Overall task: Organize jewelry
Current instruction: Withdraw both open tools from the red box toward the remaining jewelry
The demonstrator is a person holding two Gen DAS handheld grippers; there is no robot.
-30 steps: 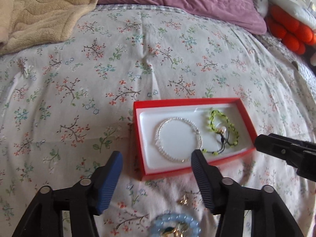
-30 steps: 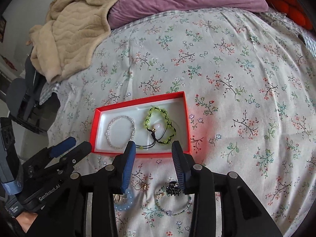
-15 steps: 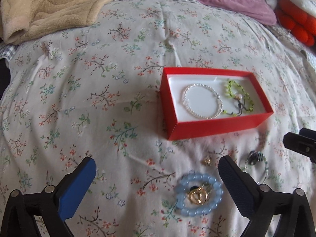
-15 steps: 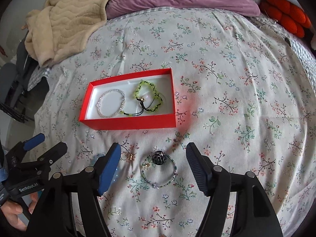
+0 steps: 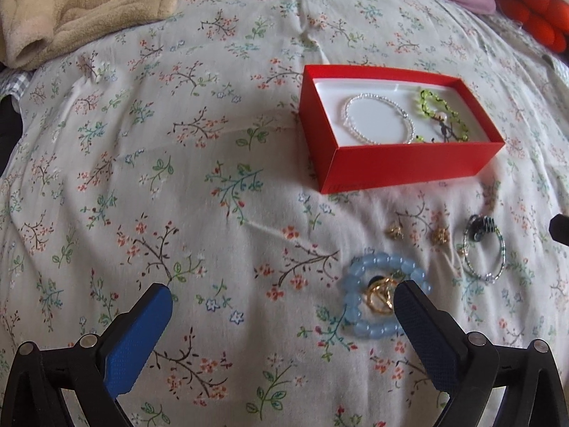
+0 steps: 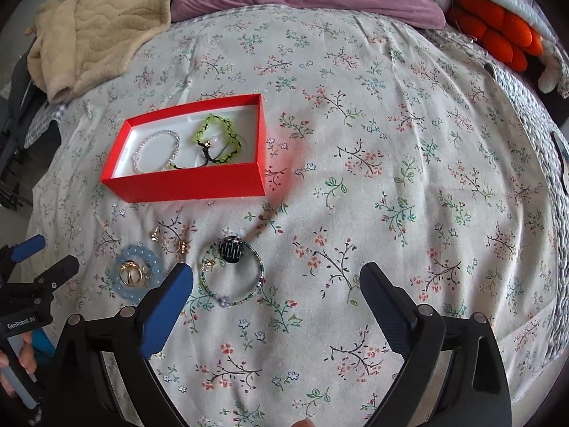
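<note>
Two bracelets are lying in the red box (image 6: 185, 181). The blue bracelet (image 5: 382, 295), beaded bracelet (image 6: 231, 274) and earrings (image 5: 395, 230) are still waiting on the bed (image 6: 391, 163). Both the left gripper (image 5: 281, 315) and the right gripper (image 6: 275, 284) are standing wide apart, having just been opening, and holding nothing.

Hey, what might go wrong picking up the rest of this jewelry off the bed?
The gold rings lie inside the light blue bead bracelet; grabbing one may drag the other. The tiny gold earrings on soft floral bedding could sink or slip from the open left gripper.

Tool finger (image 5: 423, 323) covers blue bracelet (image 5: 370, 274) edge (ring details unclear).
</note>
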